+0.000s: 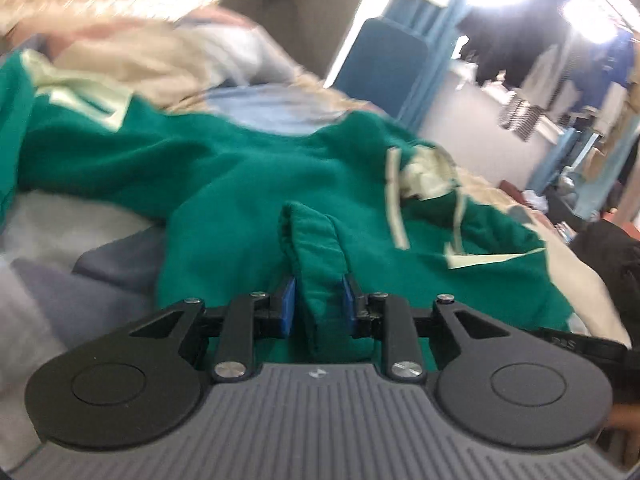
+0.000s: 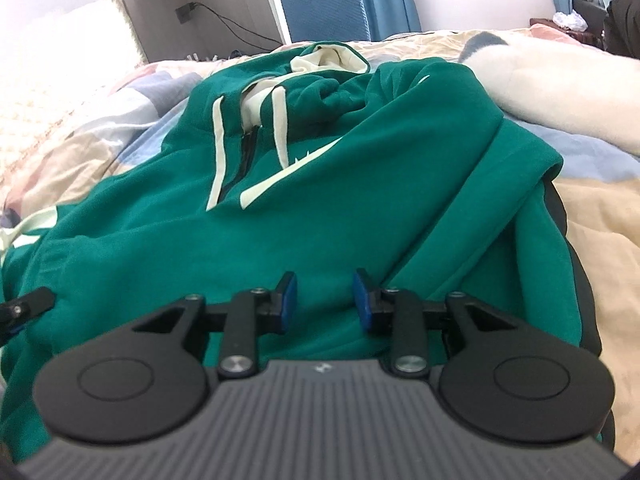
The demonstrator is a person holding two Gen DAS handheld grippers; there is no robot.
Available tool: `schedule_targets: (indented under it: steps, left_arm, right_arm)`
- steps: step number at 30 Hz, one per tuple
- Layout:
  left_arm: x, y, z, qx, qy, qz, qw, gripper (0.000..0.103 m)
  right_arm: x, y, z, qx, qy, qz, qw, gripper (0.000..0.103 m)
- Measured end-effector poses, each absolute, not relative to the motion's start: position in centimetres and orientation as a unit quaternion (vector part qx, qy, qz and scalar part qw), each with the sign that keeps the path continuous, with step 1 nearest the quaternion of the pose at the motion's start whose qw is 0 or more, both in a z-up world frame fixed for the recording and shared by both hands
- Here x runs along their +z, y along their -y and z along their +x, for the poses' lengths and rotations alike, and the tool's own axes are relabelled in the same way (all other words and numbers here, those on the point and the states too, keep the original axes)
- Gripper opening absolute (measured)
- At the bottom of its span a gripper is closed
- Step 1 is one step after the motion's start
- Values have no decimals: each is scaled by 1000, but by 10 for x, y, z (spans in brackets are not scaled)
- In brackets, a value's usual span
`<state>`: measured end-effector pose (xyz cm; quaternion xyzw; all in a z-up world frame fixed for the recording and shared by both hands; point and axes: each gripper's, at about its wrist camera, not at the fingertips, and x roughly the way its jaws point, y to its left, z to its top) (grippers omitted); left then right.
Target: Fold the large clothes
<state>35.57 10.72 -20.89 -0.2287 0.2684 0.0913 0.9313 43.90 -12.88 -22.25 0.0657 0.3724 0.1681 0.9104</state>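
Daylight entered from windows at the rear, overexposing the upper corners of the left wrist view, which showed strong motion blur. The right wrist view was sharper. Both bowed at the edges.

Green hoodie (image 2: 320, 208) with cream drawstrings (image 2: 218, 160); tongs (image 2: 325, 294) black, blue pads (image 2: 362, 296)

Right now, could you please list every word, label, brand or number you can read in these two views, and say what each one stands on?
No full word can be read in either view.
Small pale logo on the grey ribbed housing of the left tongs: a mark only, too small to read.
The same mark on the right tongs: too small.
Raised characters on a black strap: blurred, unreadable.
Green hoodie: cream stripes only, no lettering visible.
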Motion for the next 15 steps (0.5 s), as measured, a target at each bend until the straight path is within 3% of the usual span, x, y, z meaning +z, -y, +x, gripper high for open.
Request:
schedule_targets:
  steps: [9,15]
  left_arm:
    - [-183,-110,325,72,-199,-196,957,29]
    - [-188,-81,333,10,-214,-146,966,30]
  right_arm:
    - [-204,119,411,190,-339,42,920,35]
    - [-199,105,400,218,-324,25,920,35]
